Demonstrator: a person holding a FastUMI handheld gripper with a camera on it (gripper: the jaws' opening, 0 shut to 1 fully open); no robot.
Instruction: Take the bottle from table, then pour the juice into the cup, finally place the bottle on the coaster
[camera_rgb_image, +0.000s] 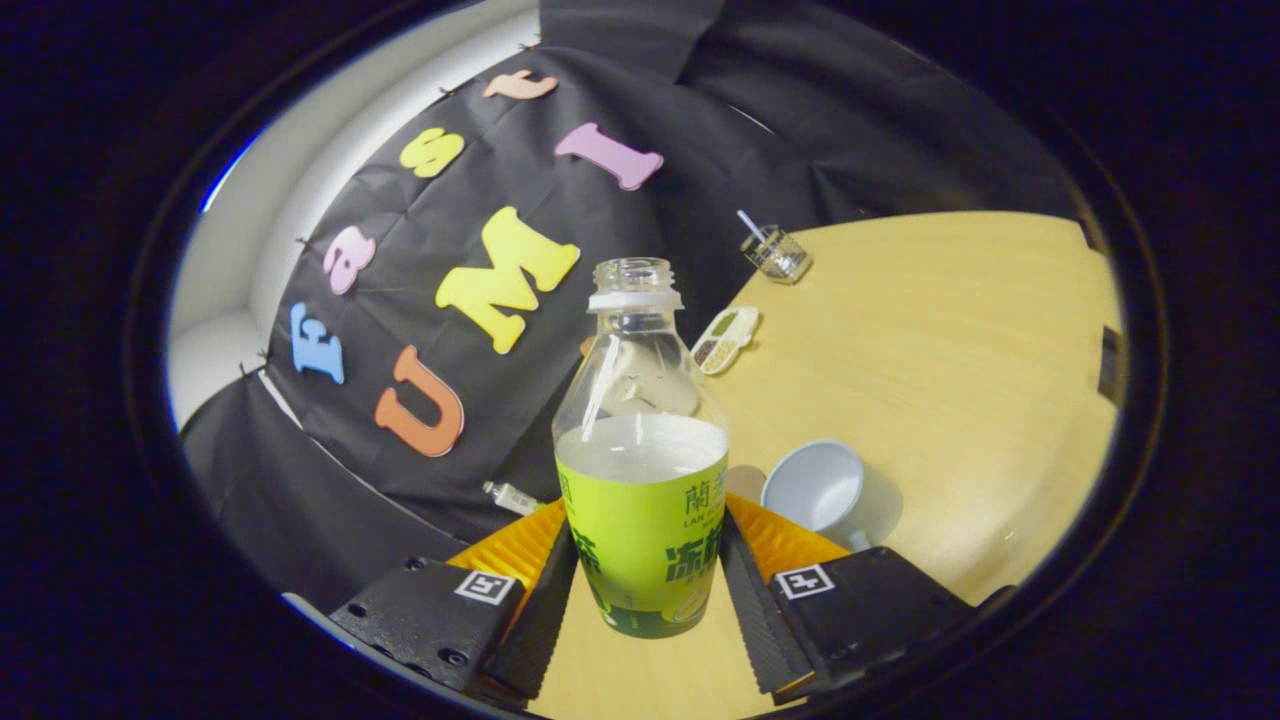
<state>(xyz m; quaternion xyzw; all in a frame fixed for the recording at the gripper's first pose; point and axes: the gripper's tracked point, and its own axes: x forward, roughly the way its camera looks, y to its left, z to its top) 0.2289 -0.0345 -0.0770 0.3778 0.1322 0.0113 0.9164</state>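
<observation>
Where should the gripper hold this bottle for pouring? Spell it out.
On the labelled lower body of the bottle, from the side, as the gripper has it now: one finger pressing each flank. The body there is wide and straight-walled, the shoulder above tapers, and the neck is open with no cap. A low hold probably leaves room to tip it toward the cup.

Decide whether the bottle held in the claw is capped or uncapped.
Uncapped: the bottle, gripped between the claw fingers, shows a bare threaded neck with an open mouth and no lid.

Blocky gripper (647, 590) housings with visible screws, each bearing a square black-and-white marker (490, 586), ahead of ribbed fingers (541, 610).
</observation>
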